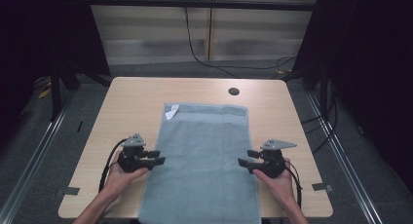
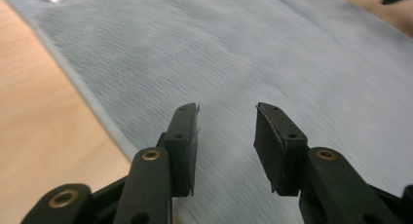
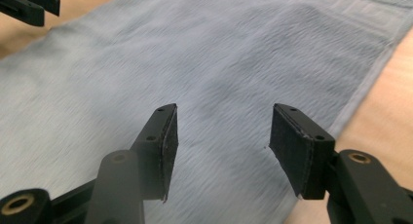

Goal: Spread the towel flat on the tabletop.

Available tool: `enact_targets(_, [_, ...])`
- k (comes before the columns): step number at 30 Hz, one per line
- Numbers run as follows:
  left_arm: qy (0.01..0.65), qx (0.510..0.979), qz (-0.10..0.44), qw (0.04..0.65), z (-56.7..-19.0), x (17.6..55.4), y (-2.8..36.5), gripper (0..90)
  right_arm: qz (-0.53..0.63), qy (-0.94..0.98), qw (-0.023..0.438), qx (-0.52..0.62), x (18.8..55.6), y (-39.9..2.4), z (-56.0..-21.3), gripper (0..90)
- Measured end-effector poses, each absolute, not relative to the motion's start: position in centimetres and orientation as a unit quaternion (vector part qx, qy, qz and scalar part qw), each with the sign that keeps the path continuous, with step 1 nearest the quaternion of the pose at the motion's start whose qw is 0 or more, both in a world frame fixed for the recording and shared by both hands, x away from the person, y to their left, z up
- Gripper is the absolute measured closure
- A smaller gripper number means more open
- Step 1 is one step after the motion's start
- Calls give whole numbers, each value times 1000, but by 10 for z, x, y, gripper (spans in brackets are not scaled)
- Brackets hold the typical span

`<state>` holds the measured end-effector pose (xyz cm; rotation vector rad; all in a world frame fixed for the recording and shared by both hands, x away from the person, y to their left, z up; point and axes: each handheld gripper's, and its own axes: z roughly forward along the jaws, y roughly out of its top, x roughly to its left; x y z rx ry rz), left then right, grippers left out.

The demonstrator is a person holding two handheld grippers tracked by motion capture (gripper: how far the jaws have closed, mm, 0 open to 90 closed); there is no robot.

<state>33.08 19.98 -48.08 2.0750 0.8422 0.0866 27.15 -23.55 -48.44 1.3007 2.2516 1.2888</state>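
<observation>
A grey-blue towel (image 1: 202, 156) lies flat down the middle of the wooden table (image 1: 131, 97), its near end hanging over the front edge. A white tag (image 1: 172, 112) sits at its far left corner. My left gripper (image 1: 158, 157) is open at the towel's left edge, jaws pointing right over the cloth (image 2: 272, 63) with nothing between them (image 2: 226, 124). My right gripper (image 1: 245, 158) is open at the towel's right edge, jaws pointing left above the cloth (image 3: 195, 63), holding nothing (image 3: 221, 131). The left gripper's tips (image 3: 29, 5) show in the right gripper view.
A round cable hole (image 1: 234, 91) is in the table near its far edge. Bare wood lies on both sides of the towel. Black cables (image 1: 195, 48) trail on the floor beyond the table, and dark curtains stand at both sides.
</observation>
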Motion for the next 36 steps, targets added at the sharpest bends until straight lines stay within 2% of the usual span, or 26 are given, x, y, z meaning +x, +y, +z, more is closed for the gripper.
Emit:
enact_targets(1, [337,833,25,438,-481,338,198,611,440,768,120,449,277,-237,-485,440])
enact_targets(6, [362,818,52,443,-484,367,190,607,424,773,115,457,301,-240,-490,460])
enact_targets(8, [371,806,46,458,-484,378,189,605,428,774,115,452,306,-240,-490,467])
enact_targets(20, [366,825,80,424,-497,394,190,586,398,791,113,451,345,-223,-502,448])
enact_targets(27, [363,833,96,406,-507,391,187,594,381,798,137,446,341,-213,-508,442])
enact_targets(36, [355,839,88,402,-505,372,194,603,376,811,122,431,329,-210,-505,441])
